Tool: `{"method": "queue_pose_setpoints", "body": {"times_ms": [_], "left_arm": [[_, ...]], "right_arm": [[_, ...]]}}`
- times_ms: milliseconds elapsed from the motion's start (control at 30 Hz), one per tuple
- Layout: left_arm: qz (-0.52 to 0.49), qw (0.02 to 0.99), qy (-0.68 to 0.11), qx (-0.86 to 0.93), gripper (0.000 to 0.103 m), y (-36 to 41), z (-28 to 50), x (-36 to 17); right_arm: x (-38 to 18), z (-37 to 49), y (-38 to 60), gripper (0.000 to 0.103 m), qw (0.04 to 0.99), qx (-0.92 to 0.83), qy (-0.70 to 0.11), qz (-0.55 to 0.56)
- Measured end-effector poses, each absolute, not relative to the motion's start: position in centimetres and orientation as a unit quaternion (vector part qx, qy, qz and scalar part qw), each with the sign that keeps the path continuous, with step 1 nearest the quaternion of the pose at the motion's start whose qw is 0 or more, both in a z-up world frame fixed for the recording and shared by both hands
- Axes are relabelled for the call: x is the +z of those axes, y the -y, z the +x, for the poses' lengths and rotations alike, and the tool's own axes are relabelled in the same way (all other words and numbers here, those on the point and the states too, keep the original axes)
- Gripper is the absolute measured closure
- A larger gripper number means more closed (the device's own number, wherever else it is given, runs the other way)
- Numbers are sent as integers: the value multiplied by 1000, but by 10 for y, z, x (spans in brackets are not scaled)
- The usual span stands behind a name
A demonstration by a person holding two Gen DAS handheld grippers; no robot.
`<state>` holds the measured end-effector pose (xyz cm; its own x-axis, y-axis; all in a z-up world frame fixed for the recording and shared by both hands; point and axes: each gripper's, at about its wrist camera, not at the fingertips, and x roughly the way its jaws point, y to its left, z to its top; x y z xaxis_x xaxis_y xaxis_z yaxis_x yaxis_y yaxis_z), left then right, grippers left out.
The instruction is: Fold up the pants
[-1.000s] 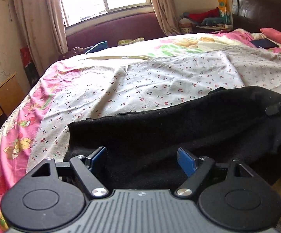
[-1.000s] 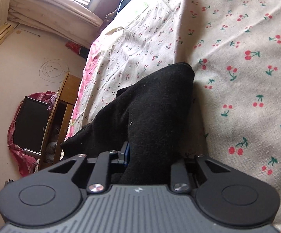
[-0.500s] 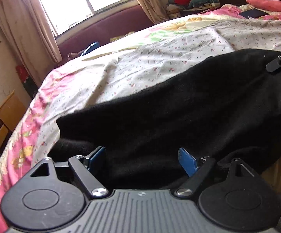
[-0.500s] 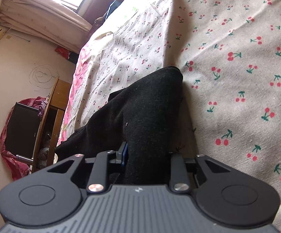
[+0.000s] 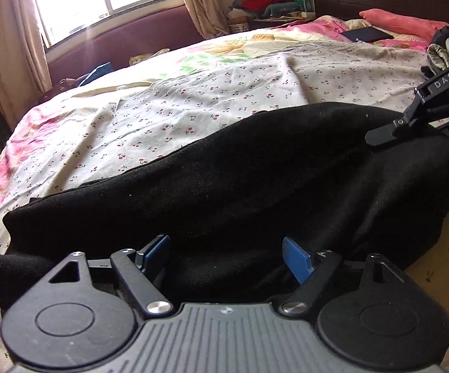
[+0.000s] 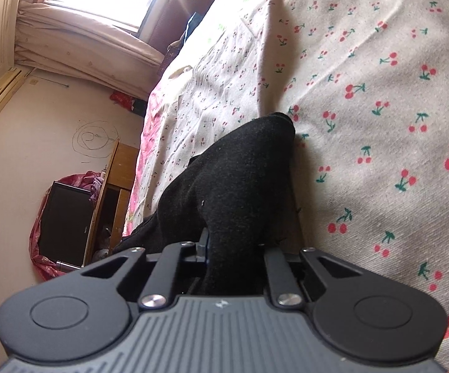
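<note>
Black pants (image 5: 224, 183) lie across the near side of a bed with a cherry-print sheet (image 5: 212, 99). My left gripper (image 5: 227, 255) is open, its blue-padded fingers (image 5: 295, 259) spread over the near edge of the pants without gripping them. My right gripper (image 6: 233, 245) is shut on a bunched fold of the pants (image 6: 236, 180), held just above the sheet (image 6: 379, 93). In the left wrist view the right gripper (image 5: 417, 118) shows at the far right end of the pants, held by a gloved hand (image 5: 445, 51).
A pink pillow (image 5: 401, 23) and a dark flat object (image 5: 367, 34) lie near the headboard. A window with curtains (image 5: 100, 0) is at the far side. A wooden cabinet (image 6: 115, 192) and a black monitor (image 6: 66, 220) stand beside the bed.
The left gripper has swung, so the pants now spread wider across its view. The right gripper keeps its hold and has shifted slightly over the sheet.
</note>
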<state>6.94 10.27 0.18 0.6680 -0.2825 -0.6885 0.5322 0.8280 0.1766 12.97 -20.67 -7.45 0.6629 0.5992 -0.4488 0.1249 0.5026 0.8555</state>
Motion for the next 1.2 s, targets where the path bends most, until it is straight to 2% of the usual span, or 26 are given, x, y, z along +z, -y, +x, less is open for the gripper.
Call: {"method": "queue_pose_setpoints", "body": {"times_ms": [167, 300, 400, 433, 567, 733, 900, 1033, 1133, 1200], "left_arm": [[157, 928, -297, -164, 10, -142, 67, 9], [156, 938, -290, -104, 10, -180, 76, -1], [91, 943, -302, -106, 10, -214, 82, -3], [85, 939, -314, -115, 10, -219, 85, -8], [99, 947, -279, -121, 11, -216, 71, -10], [53, 958, -255, -120, 11, -216, 64, 2], [14, 956, -251, -148, 11, -218, 58, 5], [-34, 952, -258, -159, 11, -241, 56, 4], [-48, 952, -261, -154, 11, -260, 46, 4], [-66, 949, -268, -154, 11, -274, 35, 3]], "right_arm": [[-53, 139, 198, 91, 791, 138, -390, 450], [-1, 142, 173, 90, 823, 139, -389, 389], [36, 147, 146, 90, 847, 142, -394, 327], [44, 150, 138, 90, 851, 140, -397, 316], [79, 156, 89, 87, 872, 141, -404, 239], [104, 167, 27, 83, 874, 163, -416, 193], [103, 187, -32, 83, 867, 198, -424, 169], [81, 210, -76, 83, 860, 203, -437, 169], [53, 223, -109, 78, 846, 198, -464, 175], [40, 224, -128, 71, 831, 198, -491, 170]]}}
